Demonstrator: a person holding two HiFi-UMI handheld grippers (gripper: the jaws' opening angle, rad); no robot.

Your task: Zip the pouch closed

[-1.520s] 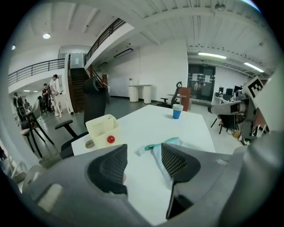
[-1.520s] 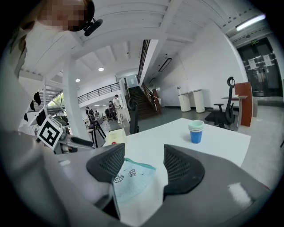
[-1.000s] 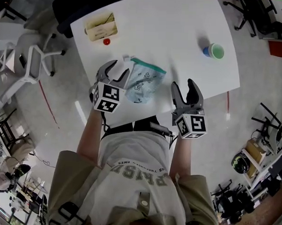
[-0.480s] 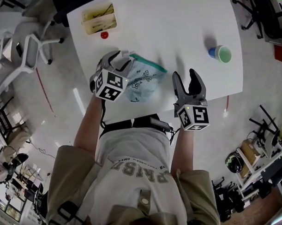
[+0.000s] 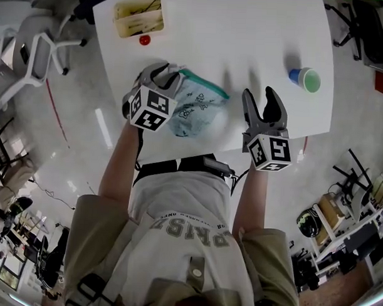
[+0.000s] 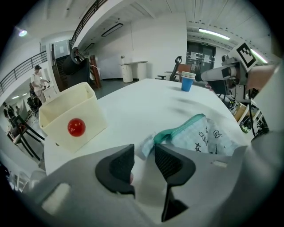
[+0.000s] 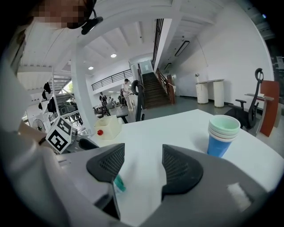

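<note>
A pale pouch (image 5: 196, 108) with dark printed marks and a teal zipper edge lies near the front of the white table (image 5: 246, 32). My left gripper (image 5: 161, 74) is at the pouch's left end. In the left gripper view its jaws (image 6: 144, 157) have just been closing, and the pouch's (image 6: 204, 135) fabric corner (image 6: 146, 146) sits between the tips with a gap still showing. My right gripper (image 5: 260, 96) hovers to the right of the pouch, open with nothing between its jaws (image 7: 143, 164). A bit of the teal zipper (image 7: 119, 184) shows below its left jaw.
A cream box (image 5: 138, 17) stands at the table's far left with a red ball (image 5: 144, 40) in front of it. A stack of blue and green cups (image 5: 305, 78) stands at the right. Office chairs (image 5: 32, 56) stand on the floor around the table.
The left gripper has come down onto the pouch's left end and its jaws have narrowed. The right gripper has moved forward over the table's front edge, still open.
</note>
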